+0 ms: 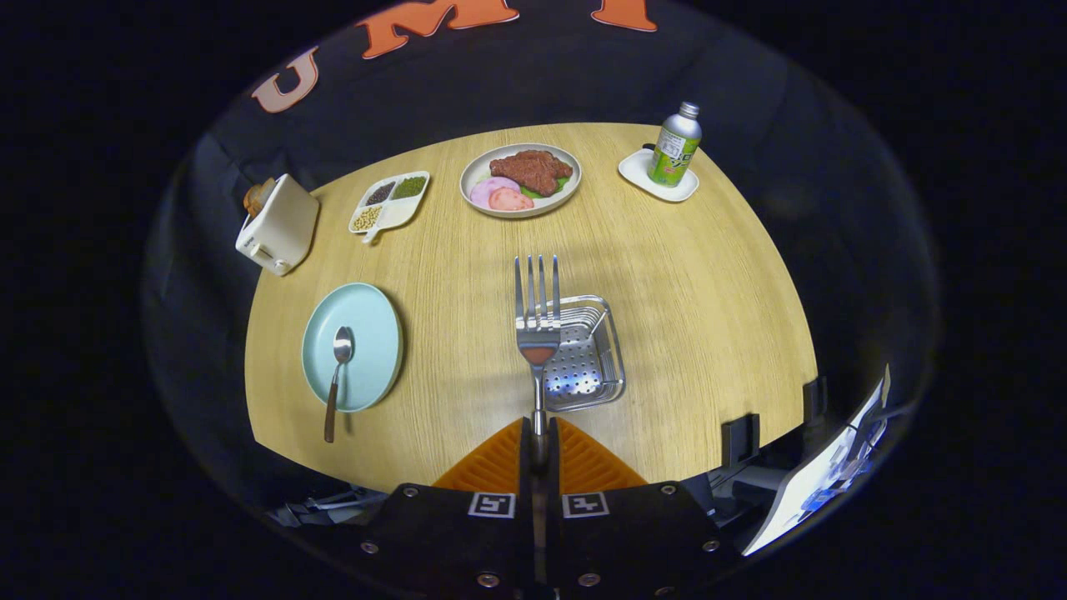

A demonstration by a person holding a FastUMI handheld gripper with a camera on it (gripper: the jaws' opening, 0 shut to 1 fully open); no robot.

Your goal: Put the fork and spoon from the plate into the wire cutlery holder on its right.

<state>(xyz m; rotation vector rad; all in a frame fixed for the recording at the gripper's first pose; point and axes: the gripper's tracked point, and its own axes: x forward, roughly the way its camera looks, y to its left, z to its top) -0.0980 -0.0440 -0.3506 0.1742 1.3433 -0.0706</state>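
Observation:
My gripper (538, 440) is shut on the handle of a metal fork (537, 321), which points straight ahead with its tines up and away from me. The fork hangs above the left part of the wire cutlery holder (588, 354), a shiny perforated metal basket on the wooden table. To the left lies a light blue plate (367, 329) with a spoon (338, 375) on it; the spoon's brown handle sticks out over the plate's near rim.
Beyond the holder stand a plate of meat and ham (521, 179), a divided dish of beans (389, 202), a toaster (278, 223) at the far left and a green bottle (675, 146) on a white coaster. The table's near edge (350, 479) lies just ahead of the fingers.

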